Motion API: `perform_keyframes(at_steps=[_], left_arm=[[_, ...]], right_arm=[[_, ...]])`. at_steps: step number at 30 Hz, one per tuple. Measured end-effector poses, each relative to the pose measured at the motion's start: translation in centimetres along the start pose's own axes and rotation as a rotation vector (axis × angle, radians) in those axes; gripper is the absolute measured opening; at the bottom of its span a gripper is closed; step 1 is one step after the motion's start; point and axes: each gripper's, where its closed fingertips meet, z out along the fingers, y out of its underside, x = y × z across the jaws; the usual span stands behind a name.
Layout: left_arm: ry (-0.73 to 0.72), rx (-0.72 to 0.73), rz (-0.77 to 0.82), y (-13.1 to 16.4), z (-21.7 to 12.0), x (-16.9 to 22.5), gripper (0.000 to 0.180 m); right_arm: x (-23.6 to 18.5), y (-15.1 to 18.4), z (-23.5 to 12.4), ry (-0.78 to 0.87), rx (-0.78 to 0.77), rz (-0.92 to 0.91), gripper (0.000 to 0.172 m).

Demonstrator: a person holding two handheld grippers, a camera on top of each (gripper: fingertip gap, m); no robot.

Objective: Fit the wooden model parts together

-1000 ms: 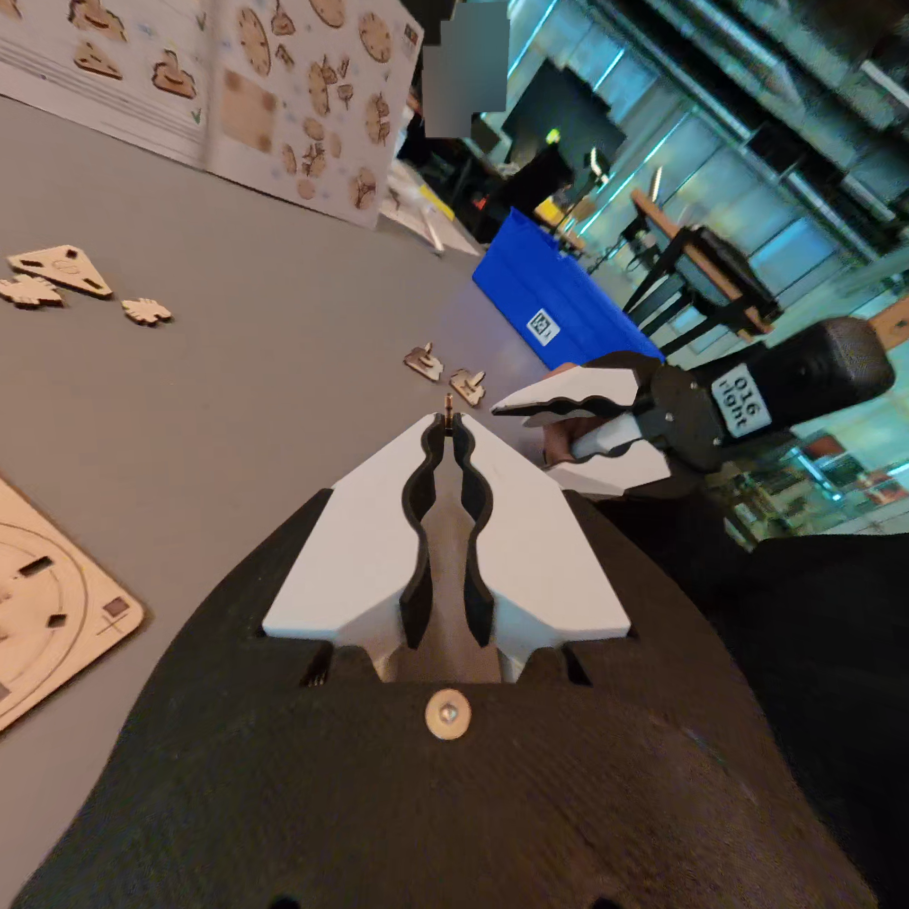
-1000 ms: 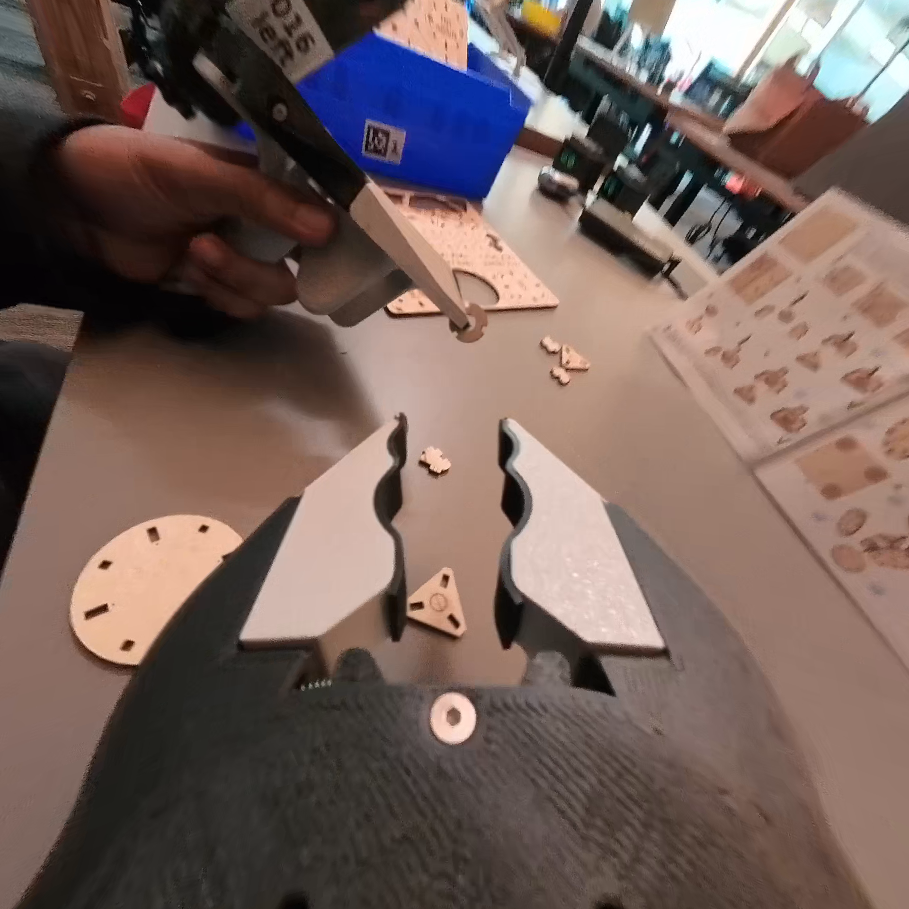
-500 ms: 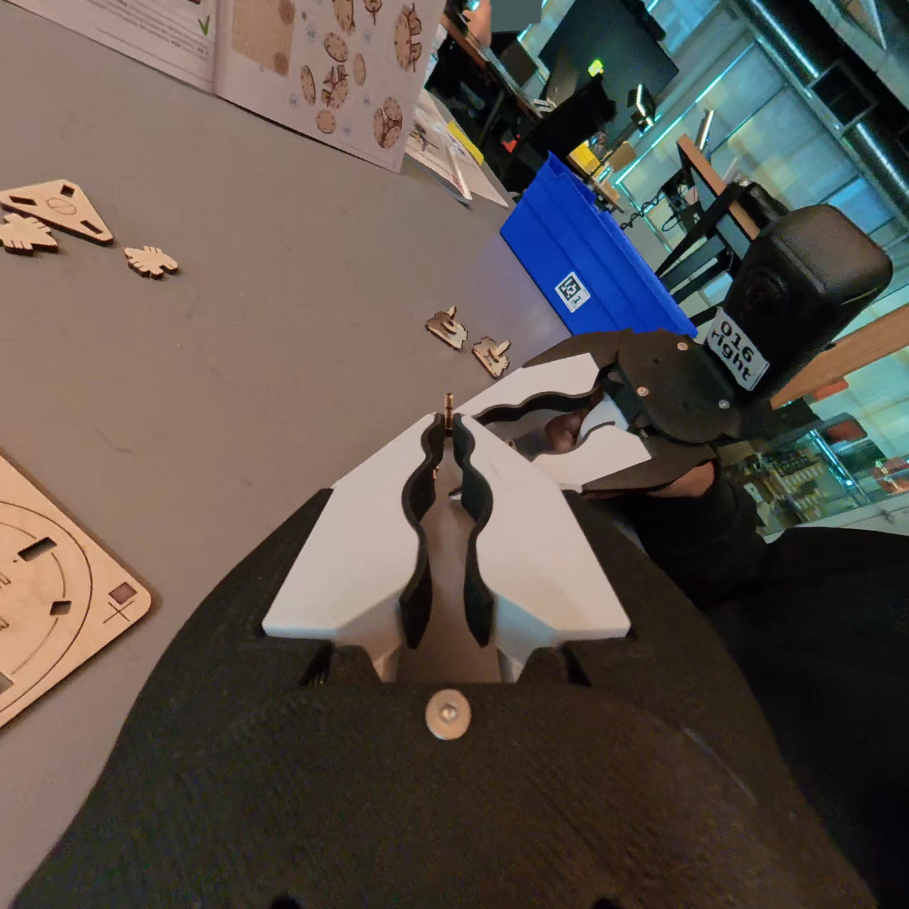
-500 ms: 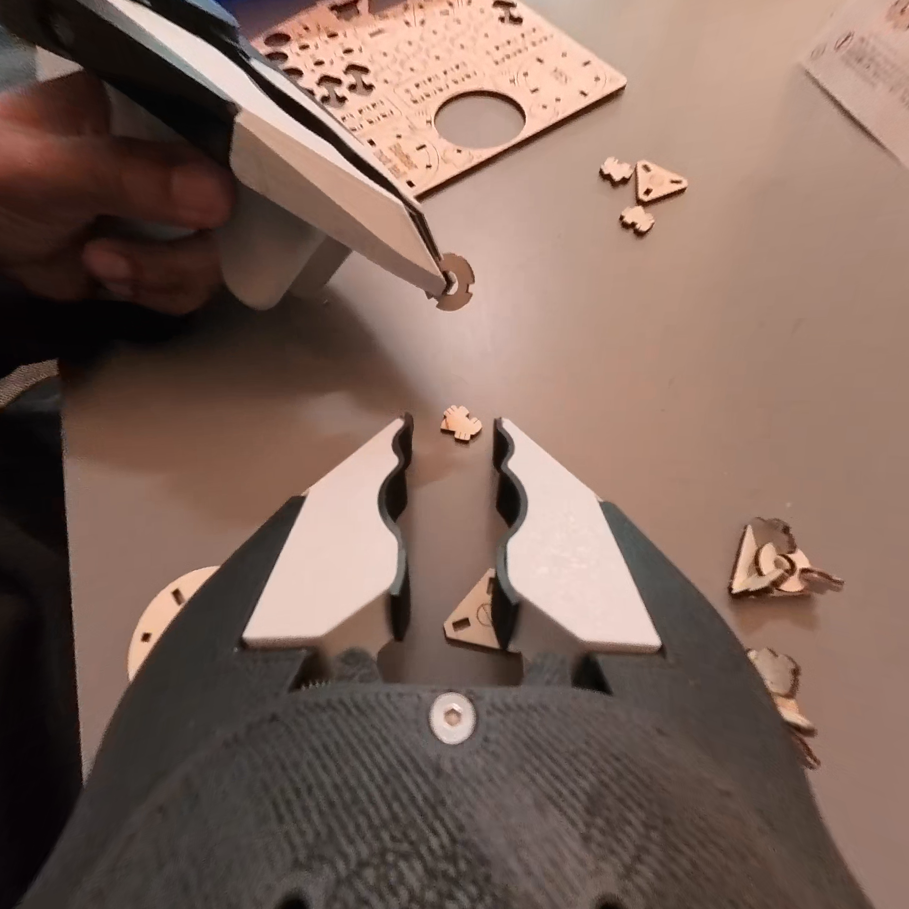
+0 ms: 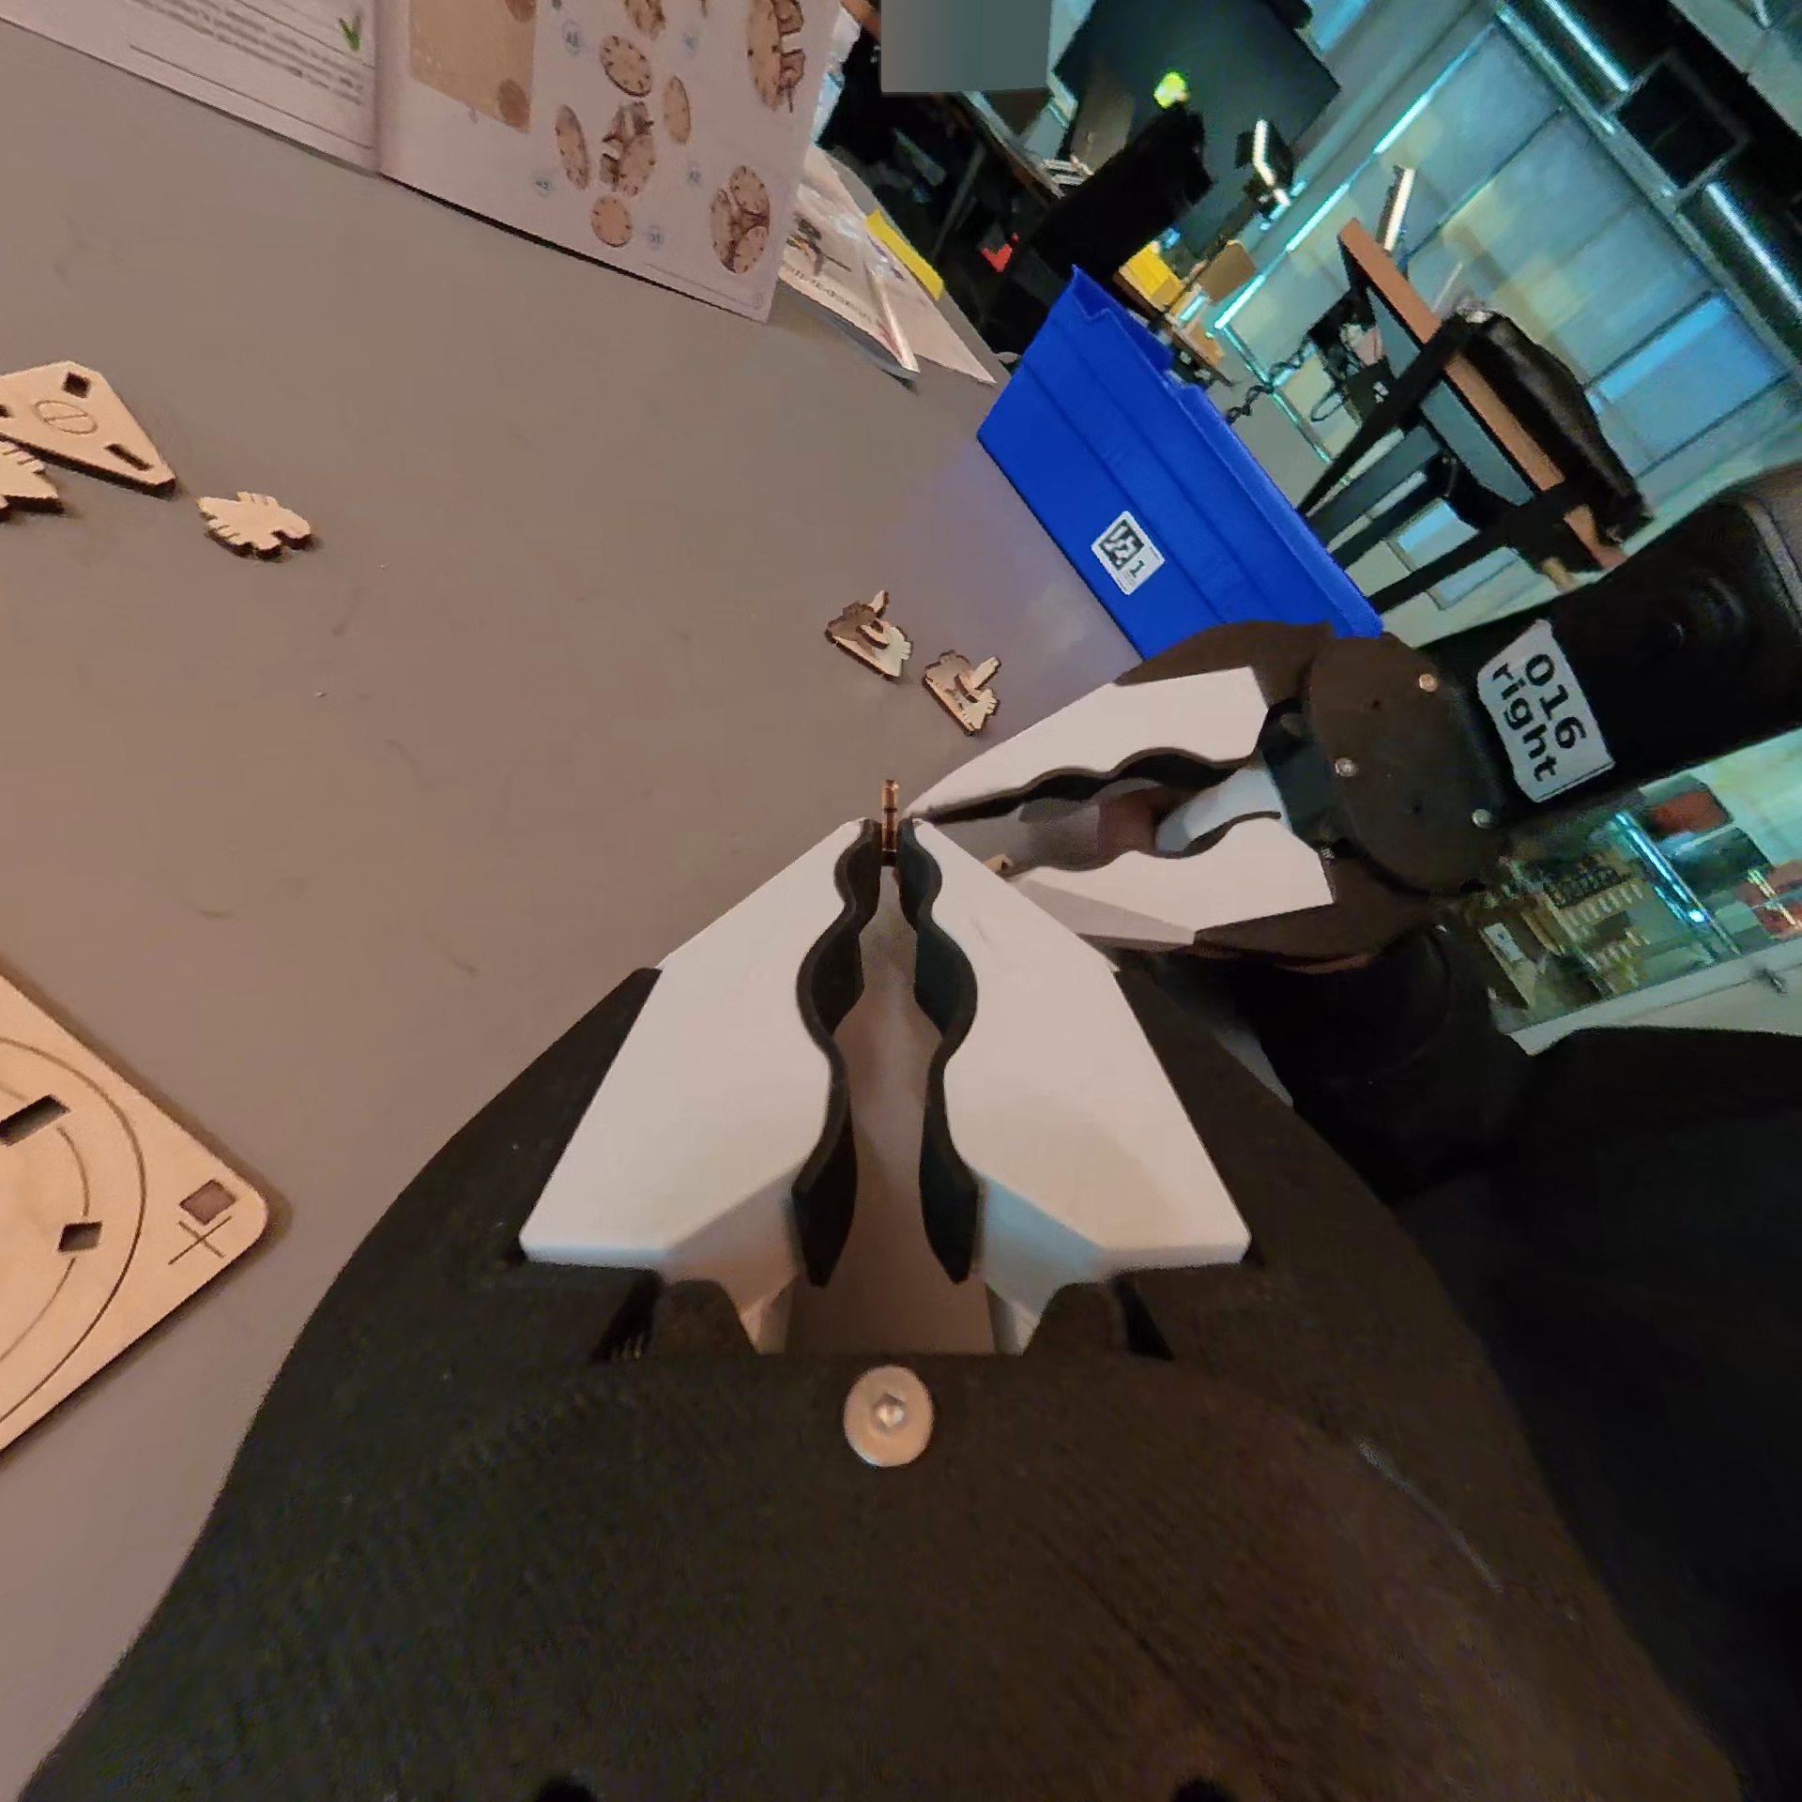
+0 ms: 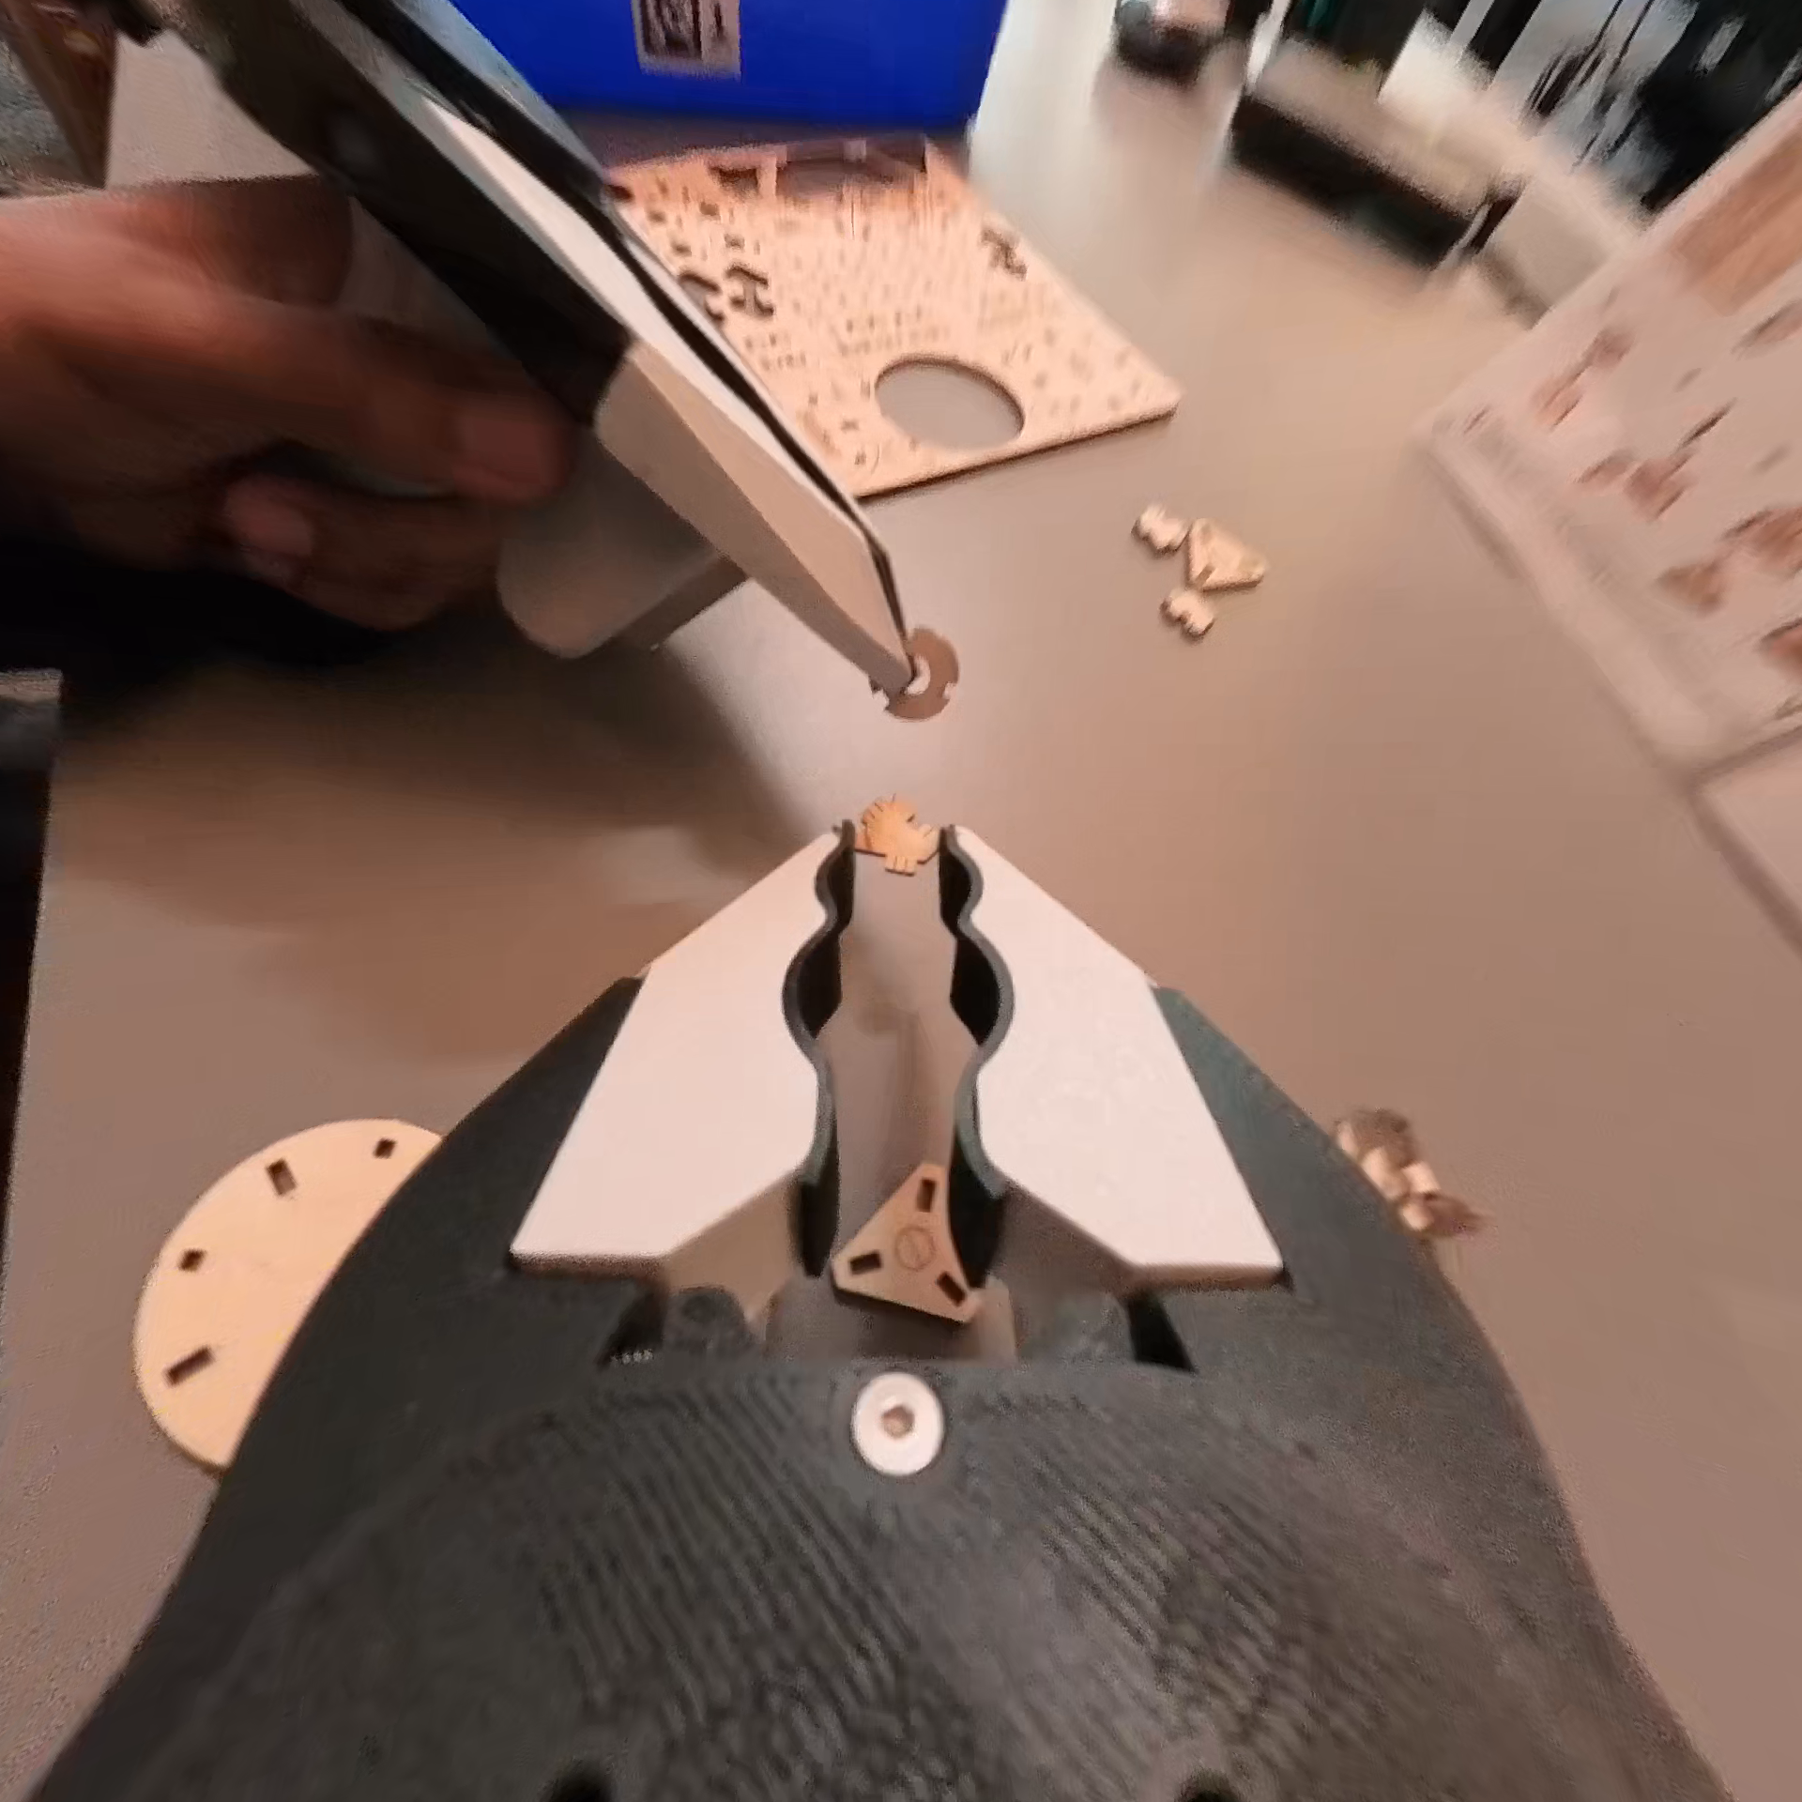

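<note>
right gripper: my right gripper (image 6: pixel 897 841) sits low over the grey table (image 6: pixel 1268 878), jaws pinched in on a small toothed wooden piece (image 6: pixel 895 837) right at the tips. Both pads look like they touch its edges, and it lies flat on the table as far as I can tell.
under the right fingers: a little wooden triangle with slots (image 6: pixel 907 1258) lies on the table between the finger bases, not gripped.
beside it: a round wooden disc with slots (image 6: pixel 263 1287) lies off to the left, half hidden by the gripper body.
left gripper: my left gripper (image 5: pixel 885 829) is clenched on a small notched wooden ring (image 6: pixel 921 675), held on edge just above and beyond the right tips, clear of the table. A hand (image 6: pixel 244 390) wraps its handle.
mid table: two small assembled wooden bits (image 5: pixel 912 658) sit just past the tips in the left view; another triangle with two toothed pieces (image 6: pixel 1199 566) lies further out.
far: the punched wooden sheet with a round hole (image 6: pixel 907 322), then a blue bin (image 5: pixel 1170 488) and the open instruction booklet (image 5: pixel 585 117).
</note>
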Motion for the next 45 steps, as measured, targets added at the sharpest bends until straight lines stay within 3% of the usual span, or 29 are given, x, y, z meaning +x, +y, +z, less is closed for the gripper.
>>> perform_keyframes(at_steps=[9, 30, 35, 45], left_arm=[[0.094, -0.002, -0.009, 0.2, 0.1, 1.3, 0.002], [0.222, -0.016, -0.038, 0.4, -0.1, 2.7, 0.005], [0.235, -0.044, -0.048, 0.9, 0.1, 3.0, 0.013], [0.235, -0.009, -0.058, 0.4, -0.1, 2.9, 0.004]], right_arm=[[-0.1, -1.7, -1.3, 0.065, 0.107, -0.228, 0.015], [-0.7, -2.4, -1.7, 0.057, 0.151, -0.296, 0.015], [-0.6, -2.2, -1.5, 0.062, 0.134, -0.275, 0.016], [-0.7, -3.0, -1.9, 0.108, 0.197, -0.333, 0.016]])
